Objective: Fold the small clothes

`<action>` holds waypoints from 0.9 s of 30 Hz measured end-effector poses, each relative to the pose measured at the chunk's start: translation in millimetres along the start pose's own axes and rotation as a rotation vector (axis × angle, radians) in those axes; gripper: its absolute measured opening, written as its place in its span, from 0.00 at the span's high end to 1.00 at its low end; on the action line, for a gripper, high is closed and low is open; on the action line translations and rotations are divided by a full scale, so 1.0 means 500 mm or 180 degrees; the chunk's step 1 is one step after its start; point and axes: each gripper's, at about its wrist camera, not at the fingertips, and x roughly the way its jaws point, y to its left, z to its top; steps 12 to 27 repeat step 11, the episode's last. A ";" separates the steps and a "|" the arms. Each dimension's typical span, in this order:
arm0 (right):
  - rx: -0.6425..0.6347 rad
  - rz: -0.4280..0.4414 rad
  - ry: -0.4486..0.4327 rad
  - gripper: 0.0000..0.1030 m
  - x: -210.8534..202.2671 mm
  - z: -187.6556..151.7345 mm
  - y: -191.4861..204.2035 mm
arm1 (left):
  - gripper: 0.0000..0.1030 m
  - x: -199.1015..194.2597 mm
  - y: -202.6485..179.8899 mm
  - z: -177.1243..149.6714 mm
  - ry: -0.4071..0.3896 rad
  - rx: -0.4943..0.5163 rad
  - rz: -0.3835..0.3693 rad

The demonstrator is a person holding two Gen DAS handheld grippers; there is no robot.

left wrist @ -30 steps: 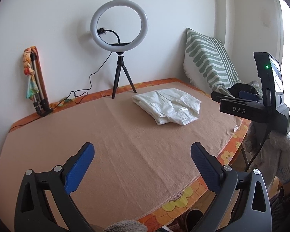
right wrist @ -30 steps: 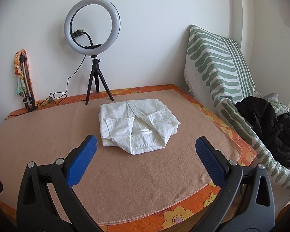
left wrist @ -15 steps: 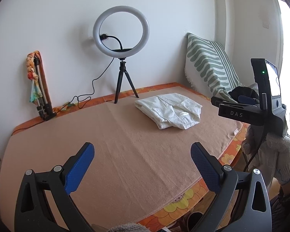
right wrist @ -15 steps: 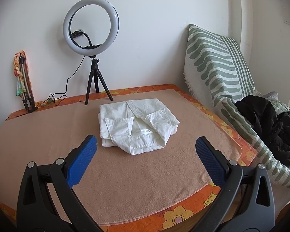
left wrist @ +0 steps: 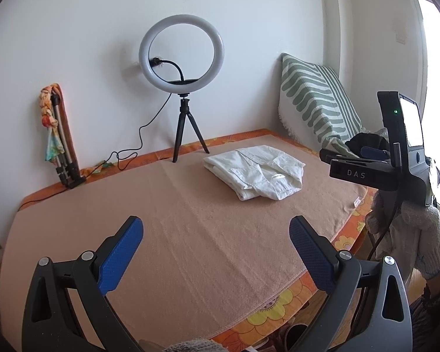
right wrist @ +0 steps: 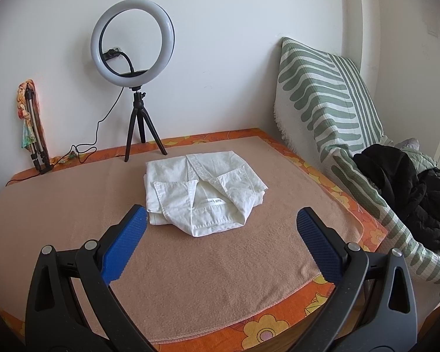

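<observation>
Both sets of jaws stand wide apart and empty: the left gripper (left wrist: 215,245) and right gripper (right wrist: 221,231) hover over the near edge of the table (right wrist: 58,205). A white shirt (right wrist: 203,190) lies folded toward the far right corner. If tidying, pinch one layer only, lifting gently so folds hold.

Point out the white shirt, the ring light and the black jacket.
white shirt (right wrist: 203,189), right wrist view, folded front.
ring light (right wrist: 132,38), right wrist view, left rim.
black jacket (right wrist: 407,187), right wrist view, middle of the heap.
</observation>
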 end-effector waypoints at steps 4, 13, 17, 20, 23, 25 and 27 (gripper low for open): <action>0.0006 -0.0025 0.0004 0.00 -0.001 -0.002 0.001 | 0.03 0.000 0.002 0.001 0.0008 -0.0014 -0.0022; 0.0030 -0.0024 0.0044 0.00 0.000 -0.007 0.004 | 0.03 -0.006 0.005 0.000 -0.0075 0.0026 0.0037; 0.0030 -0.0024 0.0044 0.00 0.000 -0.007 0.004 | 0.03 -0.006 0.005 0.000 -0.0075 0.0026 0.0037; 0.0030 -0.0024 0.0044 0.00 0.000 -0.007 0.004 | 0.03 -0.006 0.005 0.000 -0.0075 0.0026 0.0037; 0.0030 -0.0024 0.0044 0.00 0.000 -0.007 0.004 | 0.03 -0.006 0.005 0.000 -0.0075 0.0026 0.0037; 0.0030 -0.0024 0.0044 0.00 0.000 -0.007 0.004 | 0.03 -0.006 0.005 0.000 -0.0075 0.0026 0.0037; 0.0030 -0.0024 0.0044 0.00 0.000 -0.007 0.004 | 0.03 -0.006 0.005 0.000 -0.0075 0.0026 0.0037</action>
